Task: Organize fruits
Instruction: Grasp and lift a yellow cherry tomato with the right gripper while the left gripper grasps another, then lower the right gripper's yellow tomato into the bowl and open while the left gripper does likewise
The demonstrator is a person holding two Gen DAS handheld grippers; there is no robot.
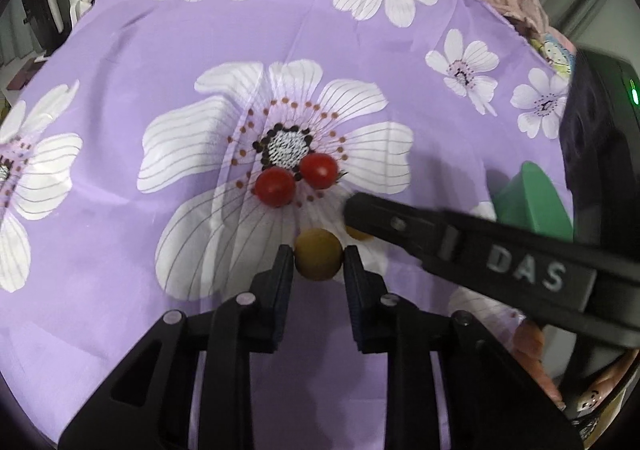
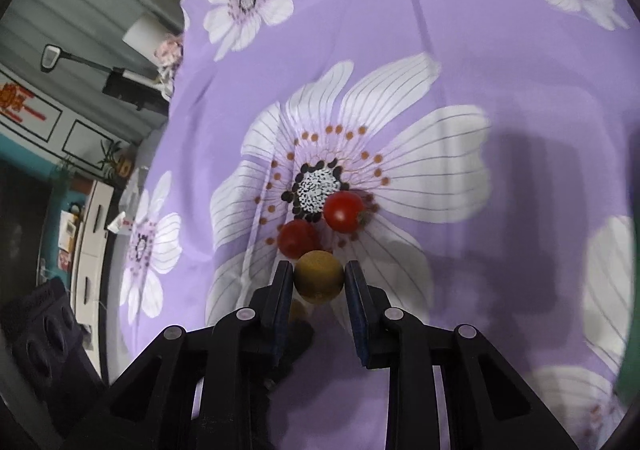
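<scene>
Each gripper holds one small tan fruit. The left gripper (image 1: pixel 319 256) has its fingers narrow around a longan (image 1: pixel 319 255), and the right gripper (image 2: pixel 319 277) pinches a second longan (image 2: pixel 319 276). Both fruits sit just above the cloth (image 1: pixel 132 62), near the middle of the surface. Two tomatoes (image 1: pixel 275 186) lie touching just beyond. The grippers crowd each other, so a bump is likely to knock a round fruit loose. It could roll into the tomatoes or toward the surface's edge. A green container (image 1: pixel 530 202) waits near the right edge.
</scene>
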